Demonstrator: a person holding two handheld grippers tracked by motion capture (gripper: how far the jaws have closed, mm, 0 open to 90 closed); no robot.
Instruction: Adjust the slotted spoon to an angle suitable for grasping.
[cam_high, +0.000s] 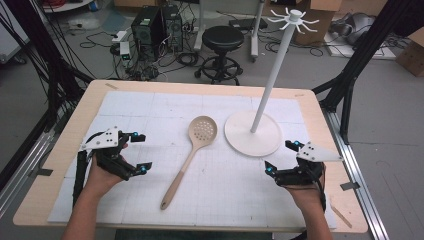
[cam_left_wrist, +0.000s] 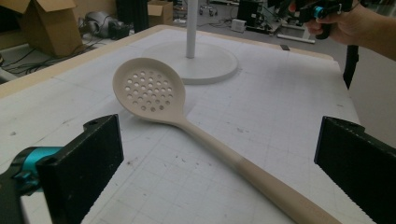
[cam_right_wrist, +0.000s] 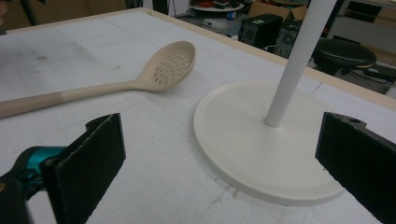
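A beige slotted spoon (cam_high: 190, 152) lies flat in the middle of the white mat, bowl toward the far side, handle toward me. A white stand (cam_high: 252, 134) with a round base, a tall pole and hooks at the top (cam_high: 294, 19) rises right of the spoon. My left gripper (cam_high: 140, 152) rests at the mat's left, open and empty, with the spoon (cam_left_wrist: 154, 93) ahead of its jaws. At the mat's right, my right gripper (cam_high: 281, 157) is open and empty, facing the stand's base (cam_right_wrist: 261, 144) and the spoon (cam_right_wrist: 159, 74).
The wooden table (cam_high: 320, 110) carries a white gridded mat (cam_high: 225, 185). Beyond its far edge are a black stool (cam_high: 222, 45), computer towers (cam_high: 155, 30) and cables on the floor. Black frame posts (cam_high: 360, 55) flank the table. Cardboard boxes (cam_high: 412, 52) sit at the far right.
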